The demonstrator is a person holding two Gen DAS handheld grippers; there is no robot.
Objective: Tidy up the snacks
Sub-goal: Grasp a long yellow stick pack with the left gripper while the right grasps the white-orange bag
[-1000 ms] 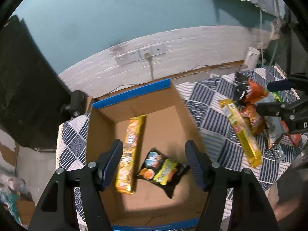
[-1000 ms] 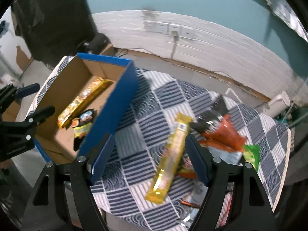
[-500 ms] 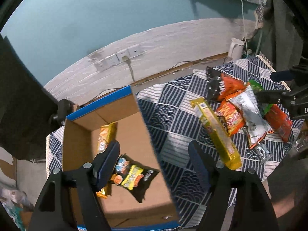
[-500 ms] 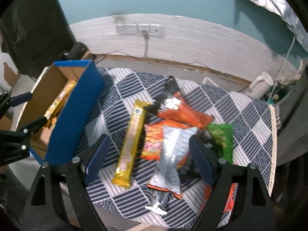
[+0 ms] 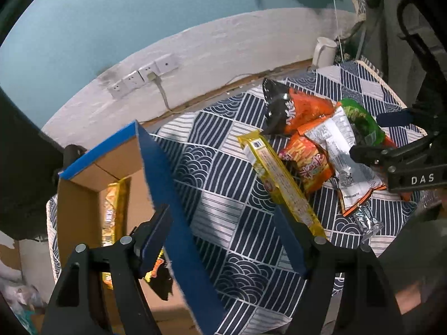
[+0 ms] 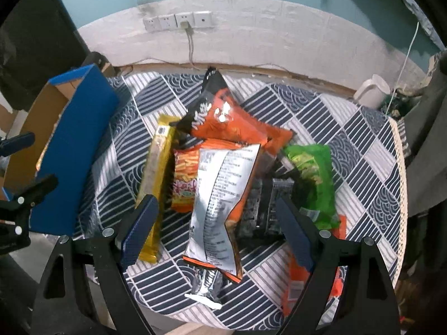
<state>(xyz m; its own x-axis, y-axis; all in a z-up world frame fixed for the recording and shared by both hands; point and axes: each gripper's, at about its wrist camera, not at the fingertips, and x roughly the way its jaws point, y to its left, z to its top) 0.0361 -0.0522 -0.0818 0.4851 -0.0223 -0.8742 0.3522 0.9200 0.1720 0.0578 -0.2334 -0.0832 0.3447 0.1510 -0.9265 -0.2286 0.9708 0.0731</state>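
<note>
Blue box wall (image 5: 178,217) flanks snack pile (image 6: 223,173).

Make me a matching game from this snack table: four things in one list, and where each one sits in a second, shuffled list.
Things:
1. long yellow packet
2. green bag
3. silver bag
4. white jug

Places:
A. on top of the pile, printed back up
B. far right corner of the table, near the wall
C. left edge of the pile, nearest the blue box
D. right side of the pile

Pairs: 1-C, 2-D, 3-A, 4-B
</note>
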